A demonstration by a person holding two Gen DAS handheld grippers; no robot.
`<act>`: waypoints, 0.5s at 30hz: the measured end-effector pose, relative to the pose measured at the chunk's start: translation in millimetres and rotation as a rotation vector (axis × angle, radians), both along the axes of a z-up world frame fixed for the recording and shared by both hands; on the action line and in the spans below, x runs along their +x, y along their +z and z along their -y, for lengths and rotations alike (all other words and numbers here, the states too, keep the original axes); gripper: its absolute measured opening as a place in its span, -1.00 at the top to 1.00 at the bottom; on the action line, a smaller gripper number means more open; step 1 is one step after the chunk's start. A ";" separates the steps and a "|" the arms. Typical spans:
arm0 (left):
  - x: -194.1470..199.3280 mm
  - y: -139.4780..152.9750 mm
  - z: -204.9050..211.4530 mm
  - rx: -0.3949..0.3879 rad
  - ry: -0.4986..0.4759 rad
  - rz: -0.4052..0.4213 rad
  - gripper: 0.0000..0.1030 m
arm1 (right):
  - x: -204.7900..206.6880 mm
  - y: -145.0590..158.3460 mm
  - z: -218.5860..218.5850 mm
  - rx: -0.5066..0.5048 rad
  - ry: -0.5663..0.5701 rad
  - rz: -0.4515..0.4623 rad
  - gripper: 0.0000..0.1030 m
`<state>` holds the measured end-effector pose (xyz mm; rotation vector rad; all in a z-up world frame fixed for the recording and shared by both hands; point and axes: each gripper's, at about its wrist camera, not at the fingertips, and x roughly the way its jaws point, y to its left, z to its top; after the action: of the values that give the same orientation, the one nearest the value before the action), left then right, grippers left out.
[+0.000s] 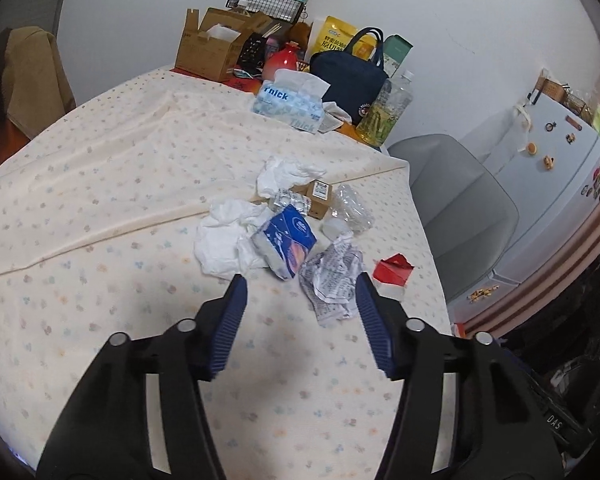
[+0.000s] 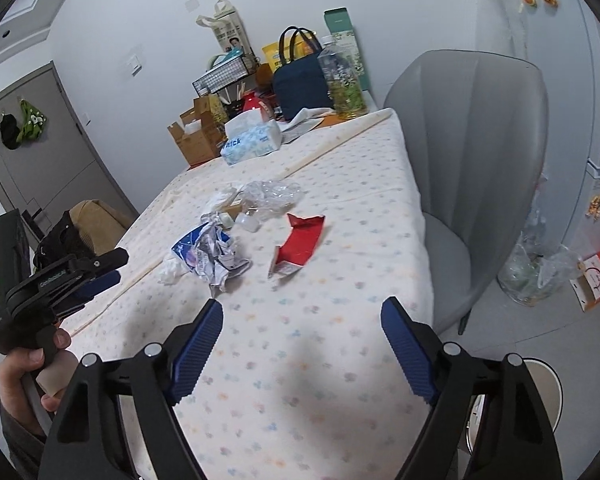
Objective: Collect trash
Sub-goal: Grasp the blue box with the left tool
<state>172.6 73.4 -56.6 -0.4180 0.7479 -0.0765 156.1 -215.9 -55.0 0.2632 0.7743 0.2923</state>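
A heap of trash lies on the floral tablecloth [image 1: 100, 200]: crumpled white tissue [image 1: 224, 236], a blue tissue pack [image 1: 288, 244], crumpled printed paper [image 1: 332, 280], a torn red carton [image 1: 392, 270], crushed clear plastic [image 1: 352, 208] and a small brown box [image 1: 320, 196]. My left gripper [image 1: 301, 280] hovers open just short of the printed paper, holding nothing. My right gripper [image 2: 303, 303] is open and empty, nearer than the printed paper [image 2: 220, 256] and the red carton [image 2: 300, 244]. A hand holds the left gripper [image 2: 104, 278] at the left edge of the right wrist view.
At the table's far end stand a "Thick" tissue box [image 1: 288, 106], a navy bag [image 1: 348, 76], a plastic bottle [image 1: 384, 112] and a cardboard box [image 1: 208, 48]. A grey chair [image 2: 472, 160] sits against the right side. A fridge [image 1: 540, 168] and a plastic bag [image 2: 536, 276] are beyond.
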 end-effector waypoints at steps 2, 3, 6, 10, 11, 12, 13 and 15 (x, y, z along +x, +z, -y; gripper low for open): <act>9.3 -3.1 -4.2 -0.021 -0.008 -0.012 0.06 | 6.4 -2.9 -5.5 -0.001 0.007 -0.011 -0.43; 14.7 -5.2 -6.9 -0.036 -0.011 -0.023 0.16 | 10.3 -4.5 -8.2 -0.003 0.010 -0.017 -0.40; 33.7 -11.2 -13.2 -0.072 -0.015 -0.061 0.26 | 21.8 -10.2 -13.4 0.000 0.011 -0.037 -0.33; 56.3 -20.7 -17.8 -0.082 -0.009 -0.116 0.31 | 34.1 -16.0 -16.4 0.002 0.009 -0.055 -0.18; 61.1 -23.1 -18.6 -0.092 -0.009 -0.128 0.31 | 36.9 -17.3 -16.6 0.005 0.008 -0.059 -0.17; 67.1 -26.8 -18.6 -0.102 -0.010 -0.145 0.31 | 39.6 -18.9 -16.3 0.008 0.005 -0.064 -0.17; 70.8 -28.9 -18.2 -0.104 -0.009 -0.155 0.31 | 42.4 -20.5 -15.7 0.012 0.003 -0.070 -0.16; 78.1 -33.3 -17.5 -0.107 -0.007 -0.172 0.31 | 47.6 -22.7 -15.0 0.017 0.000 -0.076 -0.16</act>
<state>250.7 90.9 -89.9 -0.5288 0.9175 -0.0883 203.7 -200.9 -77.7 0.2918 0.8474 0.2904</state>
